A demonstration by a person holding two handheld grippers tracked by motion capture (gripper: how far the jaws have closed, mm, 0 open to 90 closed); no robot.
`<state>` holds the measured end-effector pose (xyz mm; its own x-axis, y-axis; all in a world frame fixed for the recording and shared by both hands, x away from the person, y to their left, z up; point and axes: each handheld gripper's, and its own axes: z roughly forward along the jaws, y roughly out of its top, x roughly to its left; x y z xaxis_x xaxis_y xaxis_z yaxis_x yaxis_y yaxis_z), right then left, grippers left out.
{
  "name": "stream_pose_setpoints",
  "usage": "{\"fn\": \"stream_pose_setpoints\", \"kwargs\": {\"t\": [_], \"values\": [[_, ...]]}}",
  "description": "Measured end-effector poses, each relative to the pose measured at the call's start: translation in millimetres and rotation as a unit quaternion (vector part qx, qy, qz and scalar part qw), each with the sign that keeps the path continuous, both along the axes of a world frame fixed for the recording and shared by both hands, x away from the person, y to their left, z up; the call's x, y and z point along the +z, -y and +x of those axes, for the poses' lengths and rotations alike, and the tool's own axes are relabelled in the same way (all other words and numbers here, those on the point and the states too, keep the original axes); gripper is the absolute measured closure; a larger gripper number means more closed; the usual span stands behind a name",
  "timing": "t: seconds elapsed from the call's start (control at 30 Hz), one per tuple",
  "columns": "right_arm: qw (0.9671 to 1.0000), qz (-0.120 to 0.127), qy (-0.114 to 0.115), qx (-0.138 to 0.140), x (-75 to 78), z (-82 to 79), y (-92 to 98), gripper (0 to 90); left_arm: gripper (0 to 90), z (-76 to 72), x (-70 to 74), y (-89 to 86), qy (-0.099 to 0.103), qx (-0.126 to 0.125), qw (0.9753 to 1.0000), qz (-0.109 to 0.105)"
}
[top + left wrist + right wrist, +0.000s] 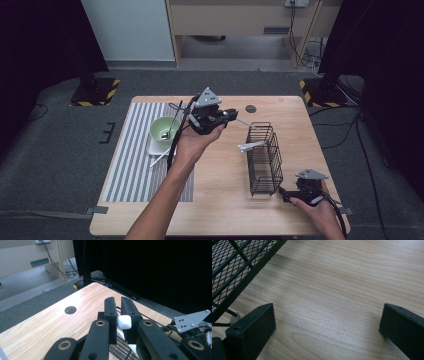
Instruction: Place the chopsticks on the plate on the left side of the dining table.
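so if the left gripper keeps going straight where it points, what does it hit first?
Probably the wire basket: the left gripper, shut on a white utensil, points toward its far end. Depth is unclear; it might pass above.

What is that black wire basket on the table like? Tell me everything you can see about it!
The black wire basket is a tall, narrow rack of thin dark metal mesh and bars, open on top. It stands upright on the wooden table, right of the middle. A white utensil sticks out of its left side. The right gripper rests open on the table by its near corner; whether they touch is unclear. The left gripper holds a white piece above it.
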<state>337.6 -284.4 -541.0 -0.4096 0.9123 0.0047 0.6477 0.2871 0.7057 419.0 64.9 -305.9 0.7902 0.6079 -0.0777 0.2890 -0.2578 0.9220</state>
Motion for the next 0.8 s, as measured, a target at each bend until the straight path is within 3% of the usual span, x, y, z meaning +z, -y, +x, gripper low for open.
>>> {"fn": "stream_pose_setpoints", "kwargs": {"t": [0.8], "values": [[1.0000,0.000,0.000,0.000,0.0,0.1,0.1,0.4,83.0,-3.4,12.2,-20.0,0.008,0.004,0.9999,-0.010]]}}
